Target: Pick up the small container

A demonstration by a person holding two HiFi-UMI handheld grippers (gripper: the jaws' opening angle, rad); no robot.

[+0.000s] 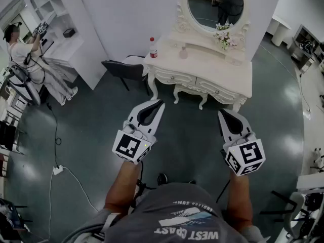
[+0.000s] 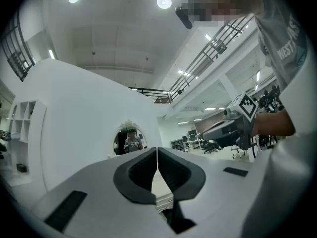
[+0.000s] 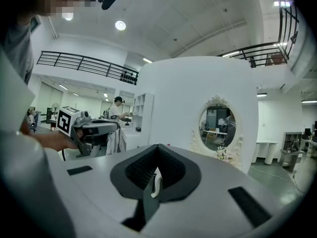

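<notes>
A small pale container (image 1: 183, 52) stands on the white dressing table (image 1: 238, 75) at the back, below the oval mirror (image 1: 215, 4). Both grippers hang over the dark floor, well short of the table. My left gripper (image 1: 161, 103) is shut with nothing in it; in the left gripper view its jaws (image 2: 157, 150) meet tip to tip. My right gripper (image 1: 221, 112) is also shut and holds nothing (image 3: 157, 147). In the right gripper view the mirror (image 3: 217, 125) shows ahead to the right.
A bottle with a red cap (image 1: 153, 48) stands on the table's left corner, and flowers (image 1: 223, 37) beside the mirror. A dark chair (image 1: 124, 69) is left of the table. Another person (image 1: 20, 49) works at white shelves far left. A cable and power strip (image 1: 58, 169) lie on the floor.
</notes>
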